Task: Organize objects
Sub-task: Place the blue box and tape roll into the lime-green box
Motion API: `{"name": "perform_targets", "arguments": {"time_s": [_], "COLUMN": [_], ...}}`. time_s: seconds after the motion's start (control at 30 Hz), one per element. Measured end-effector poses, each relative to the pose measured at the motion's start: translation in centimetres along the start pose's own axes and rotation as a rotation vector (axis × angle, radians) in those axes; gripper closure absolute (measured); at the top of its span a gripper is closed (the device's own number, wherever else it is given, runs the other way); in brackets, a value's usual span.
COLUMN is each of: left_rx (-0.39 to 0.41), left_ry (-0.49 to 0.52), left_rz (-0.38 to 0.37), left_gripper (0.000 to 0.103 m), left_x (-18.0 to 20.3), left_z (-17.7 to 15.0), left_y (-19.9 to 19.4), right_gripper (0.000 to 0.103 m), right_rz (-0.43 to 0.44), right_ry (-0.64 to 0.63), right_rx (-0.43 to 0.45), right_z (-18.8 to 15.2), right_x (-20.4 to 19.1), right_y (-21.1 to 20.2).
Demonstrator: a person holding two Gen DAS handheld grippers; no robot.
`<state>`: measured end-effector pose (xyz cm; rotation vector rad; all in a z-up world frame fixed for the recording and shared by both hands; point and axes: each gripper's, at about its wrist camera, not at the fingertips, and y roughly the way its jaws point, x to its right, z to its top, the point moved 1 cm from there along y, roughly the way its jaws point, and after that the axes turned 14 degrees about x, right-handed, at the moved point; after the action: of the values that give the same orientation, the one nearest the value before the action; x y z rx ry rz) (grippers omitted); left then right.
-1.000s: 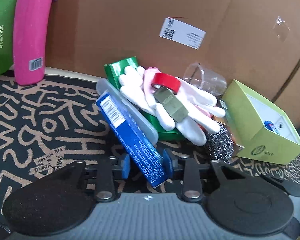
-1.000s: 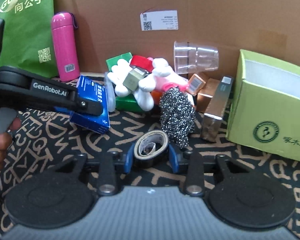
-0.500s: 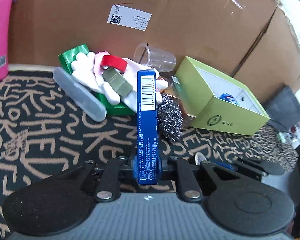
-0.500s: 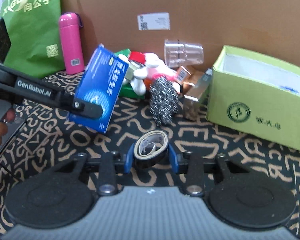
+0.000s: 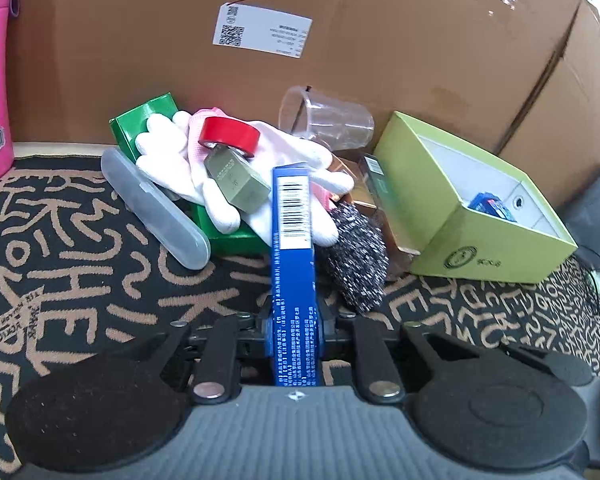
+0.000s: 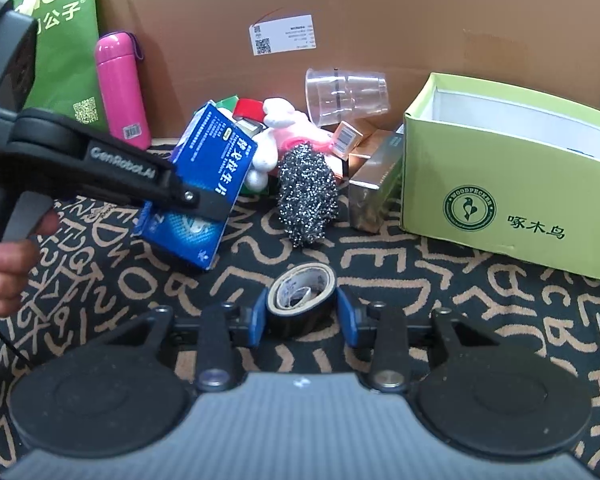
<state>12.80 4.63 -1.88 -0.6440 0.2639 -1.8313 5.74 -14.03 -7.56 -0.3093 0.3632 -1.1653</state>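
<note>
Letter-patterned black mat [image 5: 80, 248], cardboard wall [image 5: 380, 60]

A cardboard wall [image 5: 380, 60] with a white label [image 5: 262, 34] closes the far side. A green bag [image 6: 66, 44] leans at far left. A black mat [image 6: 440, 300] with tan letters covers the surface.

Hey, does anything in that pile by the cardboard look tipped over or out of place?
Yes. The clear plastic cup lies on its side atop the heap, and the red tape roll perches tilted on the white gloves. Nothing looks spilled or damaged.
</note>
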Motion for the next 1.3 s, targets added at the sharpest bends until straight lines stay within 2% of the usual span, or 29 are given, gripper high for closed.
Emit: {"name": "perform_targets", "arguments": {"time_s": [0.13, 0.33, 0.43, 0.53, 0.63, 0.7, 0.77, 0.9, 1.0, 1.17, 1.23, 1.27, 1.3], "left_rx": [0.008, 0.058, 0.085, 0.119, 0.105, 0.103, 0.113, 0.019, -0.016, -0.034, -0.01, -0.011, -0.003], "left_ry": [0.05, 0.101, 0.137, 0.211, 0.218, 0.234, 0.303, 0.33, 0.351, 0.365, 0.396, 0.404, 0.402], "left_rz": [-0.042, -0.183, -0.241, -0.273, -0.309, -0.288, -0.219, -0.18, -0.139, -0.139, -0.133, -0.119, -0.103], "left_gripper": [0.086, 0.086, 0.086, 0.086, 0.086, 0.086, 0.086, 0.086, 0.086, 0.085, 0.065, 0.033, 0.02], "left_x": [1.8, 6.4, 9.4, 12.7, 15.2, 16.5, 17.8, 18.8, 18.9, 19.0, 19.1, 19.2, 19.2], "left_z": [0.0, 2.3, 4.4, 6.5, 8.4, 9.2, 9.3, 8.6, 7.9, 7.5, 7.3, 7.2, 7.2], "left_y": [-1.9, -3.5, -2.8, -1.5, 1.1, 3.4, 5.8, 10.8, 13.3, 15.1, 15.4, 15.4, 15.2], "right_gripper": [0.067, 0.067, 0.067, 0.067, 0.067, 0.067, 0.067, 0.067, 0.067, 0.067, 0.051, 0.036, 0.034], "right_rz": [-0.007, -0.065, -0.109, -0.192, -0.27, -0.318, -0.356, -0.414, -0.408, -0.397, -0.384, -0.384, -0.388], "right_ry": [0.022, 0.036, 0.033, 0.003, -0.014, -0.025, -0.028, -0.026, 0.008, 0.029, 0.021, 0.01, 0.004], "right_rx": [0.045, 0.179, 0.241, 0.285, 0.313, 0.323, 0.323, 0.262, 0.192, 0.141, 0.139, 0.14, 0.141], "right_z": [0.4, 3.1, 4.6, 6.2, 7.6, 8.5, 9.2, 9.8, 9.4, 8.7, 8.3, 8.3, 8.1], "right_x": [0.9, 4.1, 6.2, 8.6, 11.1, 12.7, 14.4, 18.2, 20.6, 22.3, 22.4, 22.2, 21.9], "right_y": [-1.7, -5.9, -7.8, -8.9, -9.5, -9.4, -8.9, -6.2, -3.7, -1.1, -0.6, -0.6, -1.1]}}
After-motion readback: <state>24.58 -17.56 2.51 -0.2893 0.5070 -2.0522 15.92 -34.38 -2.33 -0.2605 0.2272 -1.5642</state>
